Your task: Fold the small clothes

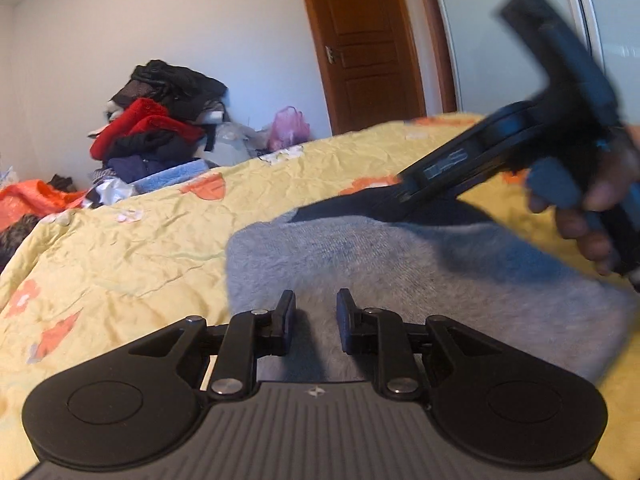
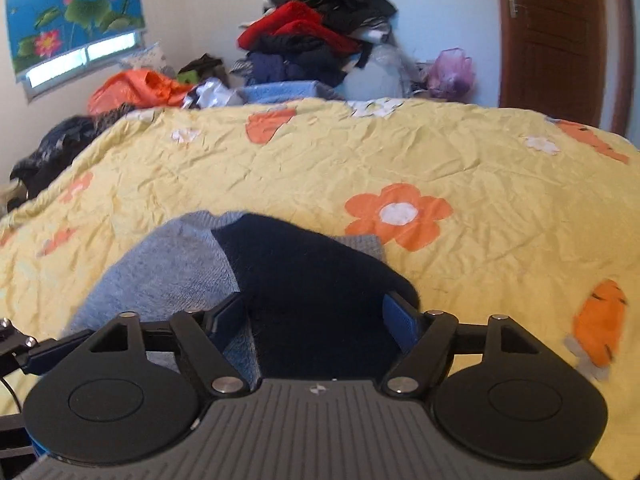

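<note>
Lying on the yellow flowered bedspread (image 2: 320,168), the small grey-and-navy knit garment (image 1: 400,264) sits at the near edge of the bed. The left hand-held gripper (image 1: 316,320) hovers low over its grey part, jaws spread a little with nothing between them. The right hand-held gripper (image 2: 316,320) is spread wide over the navy part; whether it touches the cloth I cannot tell. At twelve o'clock a clothes pile (image 2: 316,28) rises against the wall.
</note>
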{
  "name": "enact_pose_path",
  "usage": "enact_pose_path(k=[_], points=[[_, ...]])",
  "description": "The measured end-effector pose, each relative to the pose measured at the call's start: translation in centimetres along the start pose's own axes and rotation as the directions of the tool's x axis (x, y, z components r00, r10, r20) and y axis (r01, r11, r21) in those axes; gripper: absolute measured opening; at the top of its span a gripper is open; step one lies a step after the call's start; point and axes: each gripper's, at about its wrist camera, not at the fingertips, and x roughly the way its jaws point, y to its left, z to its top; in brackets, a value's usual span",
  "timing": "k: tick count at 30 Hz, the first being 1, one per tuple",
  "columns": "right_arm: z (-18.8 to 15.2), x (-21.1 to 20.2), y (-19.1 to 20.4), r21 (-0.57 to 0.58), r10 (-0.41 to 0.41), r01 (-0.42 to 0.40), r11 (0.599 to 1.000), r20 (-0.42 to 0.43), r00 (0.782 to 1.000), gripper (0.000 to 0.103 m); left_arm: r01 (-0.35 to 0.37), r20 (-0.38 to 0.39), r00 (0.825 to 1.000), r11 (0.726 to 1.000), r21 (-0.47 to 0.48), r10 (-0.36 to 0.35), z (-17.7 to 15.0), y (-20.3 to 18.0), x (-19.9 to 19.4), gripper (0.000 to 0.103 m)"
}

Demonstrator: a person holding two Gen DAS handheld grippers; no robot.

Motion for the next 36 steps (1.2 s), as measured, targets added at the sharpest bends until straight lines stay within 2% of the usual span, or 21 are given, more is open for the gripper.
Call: enact_pose_path(k=[2,4,7,9,11,14,15,17,20,23,25,27,31,34,36], points=[[-1.4,-3.9,0.5,0.014,0.115,-0.116,0.993,0.052,0.992,0.078,0.047,0.015,0.999,0.999,-0.019,-0.047,-0.7,-0.2,-3.0,0.027],[-3.2,-6.0,1.3,0.004,0.193,-0.193,0.981,0.037,0.981,0.082,0.092,0.025,0.995,0.996,-0.015,-0.092,-1.5,-0.5,-4.7,0.027],[-5.9,-5.8,2.0,-0.045,0.170,-0.172,0.984,-0.036,0.985,0.082,0.190,-0.028,0.981,0.981,-0.029,-0.191,-2.6,-0.5,-4.8,0.027],[-7.3,-4.5,1.2,-0.026,0.112,-0.115,0.993,-0.084,0.990,0.084,0.197,-0.091,0.975,0.978,-0.065,-0.202,-3.6,0.2,-3.4,0.026],[-8.0,-4.5,0.5,-0.065,0.080,-0.083,0.994,-0.043,0.996,0.084,0.225,-0.099,0.966,0.966,-0.126,-0.238,-3.3,1.3,-2.9,0.026],[-7.3,-4.7,0.3,-0.030,0.055,-0.058,0.998,-0.093,0.994,0.083,0.195,-0.120,0.972,0.978,-0.067,-0.202,-3.0,0.4,-3.0,0.026],[-7.0,-5.2,0.2,0.007,0.057,-0.056,0.998,-0.098,0.994,0.077,0.183,-0.122,0.974,0.982,-0.054,-0.189,-3.0,0.1,-3.2,0.026],[-6.6,-7.0,0.6,0.036,0.098,-0.097,0.995,-0.042,0.994,0.071,0.171,-0.126,0.976,0.984,-0.051,-0.176,-3.0,-0.1,-3.0,0.026],[-6.1,-9.1,2.8,-0.011,0.137,-0.137,0.991,0.037,0.990,0.075,0.166,-0.121,0.977,0.983,-0.075,-0.174,-3.0,-0.1,-2.5,0.026],[-6.1,-7.5,4.4,-0.039,0.205,-0.206,0.978,-0.028,0.978,0.084,0.160,-0.120,0.979,0.985,-0.065,-0.167,-3.0,-0.2,-2.7,0.026],[-7.1,-5.1,4.2,-0.029,0.179,-0.184,0.982,-0.122,0.976,0.081,0.168,-0.119,0.977,0.983,-0.068,-0.175,-3.1,0.0,-2.7,0.026],[-8.3,-5.1,3.9,-0.101,0.195,-0.204,0.974,-0.090,0.977,0.081,0.185,-0.114,0.975,0.980,-0.080,-0.193,-3.2,0.4,-2.6,0.026],[-7.8,-5.6,4.5,-0.124,0.172,-0.190,0.974,-0.141,0.975,0.081,0.197,-0.107,0.973,0.977,-0.087,-0.206,-3.3,0.8,-2.7,0.026],[-5.3,-5.6,4.2,-0.029,0.186,-0.193,0.981,-0.167,0.968,0.076,0.194,-0.101,0.974,0.977,-0.085,-0.202,-3.5,0.7,-2.8,0.026],[-3.1,-6.1,3.8,0.009,0.217,-0.217,0.976,-0.105,0.970,0.079,0.196,-0.096,0.974,0.977,-0.088,-0.204,-3.6,0.8,-2.7,0.026]])
